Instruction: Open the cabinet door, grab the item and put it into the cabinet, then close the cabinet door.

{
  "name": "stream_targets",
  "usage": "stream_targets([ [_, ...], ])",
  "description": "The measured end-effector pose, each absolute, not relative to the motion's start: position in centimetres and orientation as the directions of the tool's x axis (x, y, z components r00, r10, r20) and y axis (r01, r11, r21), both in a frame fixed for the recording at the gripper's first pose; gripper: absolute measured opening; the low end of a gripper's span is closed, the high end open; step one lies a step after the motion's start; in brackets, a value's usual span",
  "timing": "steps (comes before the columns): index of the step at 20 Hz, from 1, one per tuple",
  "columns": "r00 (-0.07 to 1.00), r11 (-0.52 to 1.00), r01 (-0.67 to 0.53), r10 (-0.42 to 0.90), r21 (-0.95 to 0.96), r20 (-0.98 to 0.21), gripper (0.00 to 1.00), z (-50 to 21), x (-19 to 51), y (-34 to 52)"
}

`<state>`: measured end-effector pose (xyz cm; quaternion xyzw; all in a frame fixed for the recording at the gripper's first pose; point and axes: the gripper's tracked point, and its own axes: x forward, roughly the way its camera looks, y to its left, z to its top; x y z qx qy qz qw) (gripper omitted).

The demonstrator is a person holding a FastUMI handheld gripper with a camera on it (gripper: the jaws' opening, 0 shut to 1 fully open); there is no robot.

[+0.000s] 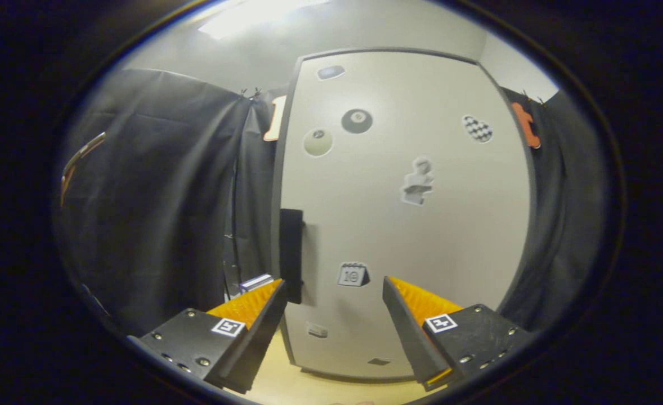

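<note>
Jaws [331, 292] spread wide, gripping nothing, facing shut cabinet door [404, 225]; black handle [291, 253] partly hidden behind left finger.

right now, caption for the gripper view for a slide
Open gripper faces the closed, sticker-covered cabinet door, near its dark handle.

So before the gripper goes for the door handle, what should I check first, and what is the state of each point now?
1. Door shut, so opening comes first: ok.
2. Handle in view on the door's left edge, nothing in front of it: ok.
3. Gripper open with nothing between the fingers: ok.
4. Gripper lined up with the handle: not ok, the handle sits just above the left finger, not between the two.
5. Item to store located: cannot tell, a small box-like thing shows left of the cabinet, beyond the left finger.
6. Room for the door to swing: cannot tell.
</note>
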<state>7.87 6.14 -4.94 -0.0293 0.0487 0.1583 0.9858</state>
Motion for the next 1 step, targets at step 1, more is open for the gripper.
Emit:
stream_targets([
  [1, 0.958, 0.959, -0.279, 0.274, -0.056, -0.09, 1.0, -4.13, 7.97, 4.24],
])
